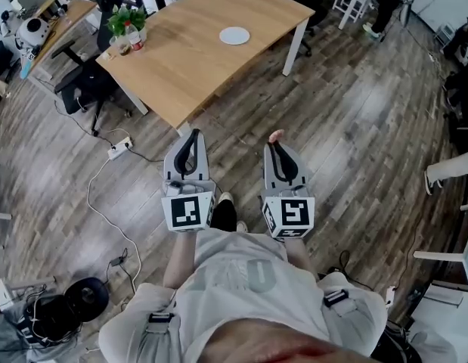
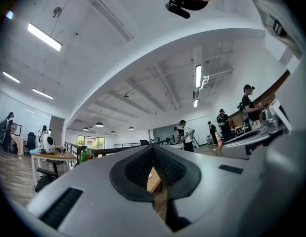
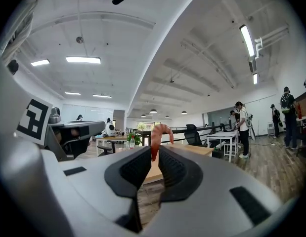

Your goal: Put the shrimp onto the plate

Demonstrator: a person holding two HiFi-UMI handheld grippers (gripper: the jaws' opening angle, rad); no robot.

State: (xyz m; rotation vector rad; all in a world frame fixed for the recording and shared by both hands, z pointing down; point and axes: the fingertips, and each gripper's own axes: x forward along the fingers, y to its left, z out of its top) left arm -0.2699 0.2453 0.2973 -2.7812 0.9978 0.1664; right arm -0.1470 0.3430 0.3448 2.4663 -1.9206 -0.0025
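The shrimp (image 3: 160, 132) is pinched at one end between the tips of the right gripper (image 3: 154, 154), with most of its curled body standing clear above the pads. The left gripper (image 2: 153, 154) is pressed together at its tips and nothing is held in it.

So little of the shrimp is gripped that it could be shaken loose by a jolt or a quick swing and dropped on the wooden floor (image 1: 347, 119) before the table (image 1: 188, 59) is reached. The white plate (image 1: 234, 35) lies well apart, at about 12 o'clock from the grippers and toward the far side of the tabletop, so a long carry is judged necessary. A release made too high could let the shrimp bounce off the plate.

The tabletop is pale wood on white legs; a potted plant (image 1: 126, 23) stands near its corner at 11 o'clock. An open office is seen around it, with chairs, cables on the floor at 9 o'clock, and what seems to be a person standing at 1 o'clock.
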